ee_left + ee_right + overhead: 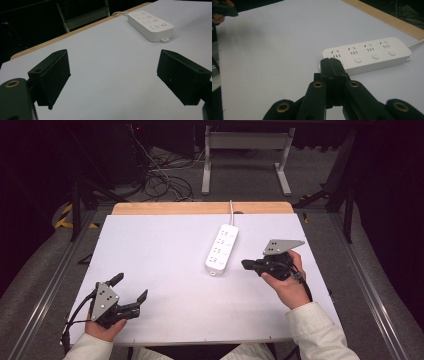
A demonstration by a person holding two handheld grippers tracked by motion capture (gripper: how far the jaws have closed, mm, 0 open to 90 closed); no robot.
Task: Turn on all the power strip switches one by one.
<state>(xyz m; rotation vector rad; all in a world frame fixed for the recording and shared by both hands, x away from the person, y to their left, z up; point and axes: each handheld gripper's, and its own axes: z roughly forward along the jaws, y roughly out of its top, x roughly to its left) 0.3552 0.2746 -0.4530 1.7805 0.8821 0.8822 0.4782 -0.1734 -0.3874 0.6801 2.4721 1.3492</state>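
A white power strip (222, 249) with several sockets and round buttons lies near the middle of the white table top, its cord running off the far edge. My right gripper (246, 264) is shut with nothing in it, its tips pointing at the strip's near end from the right, a short gap away. In the right gripper view the closed jaws (331, 62) overlap the strip (367, 55). My left gripper (131, 287) rests open at the front left, far from the strip. Its jaws stand wide apart in the left gripper view, with the strip (150, 25) beyond.
The white table top (165, 265) has a wooden strip (200, 208) along its far edge. Beyond it are a grey frame stand (245, 157) and loose cables (160, 175) on the floor. A metal rail (47, 290) runs along the left side.
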